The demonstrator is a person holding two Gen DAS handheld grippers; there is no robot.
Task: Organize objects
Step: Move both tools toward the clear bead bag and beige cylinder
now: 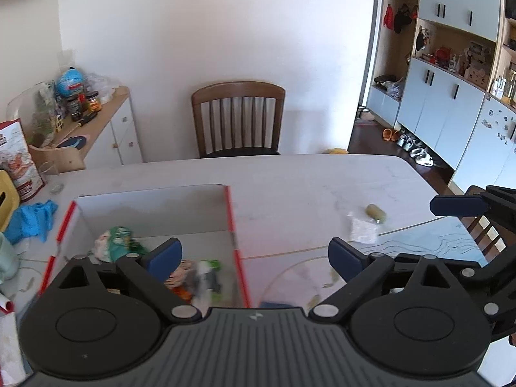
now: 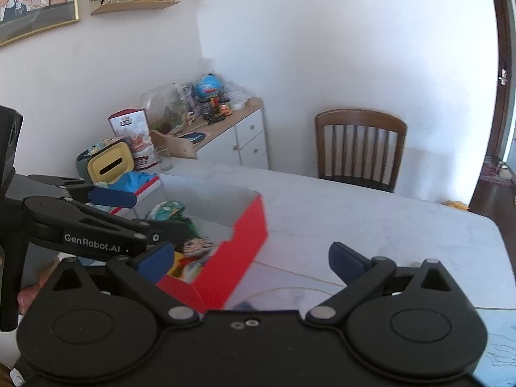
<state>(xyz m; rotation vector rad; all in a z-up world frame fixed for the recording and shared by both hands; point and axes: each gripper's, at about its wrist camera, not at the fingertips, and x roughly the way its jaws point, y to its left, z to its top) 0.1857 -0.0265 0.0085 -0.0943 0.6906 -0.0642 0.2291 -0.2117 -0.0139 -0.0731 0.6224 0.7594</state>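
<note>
A box with red outer walls and a white inside (image 1: pixel 230 213) stands on the pale table, and its red side (image 2: pixel 245 242) faces the right wrist view. Several snack packets lie in it, among them a green one (image 1: pixel 117 242). My left gripper (image 1: pixel 254 254) hangs open above the box's right front corner, with nothing between its pads. To the right of the box lie a crinkled clear wrapper (image 1: pixel 362 230) and a small olive-green roll (image 1: pixel 375 213). My right gripper (image 2: pixel 251 256) is open and empty over the table, to the right of the box. The left gripper (image 2: pixel 142 213) shows beside it.
A wooden chair (image 1: pixel 238 119) stands at the table's far side. A blue cloth (image 1: pixel 34 219), a yellow tissue box (image 2: pixel 109 164) and a glass (image 2: pixel 164 158) crowd the table's left end. Behind them is a cluttered sideboard (image 1: pixel 109 113). Cabinets (image 1: pixel 445 103) line the right.
</note>
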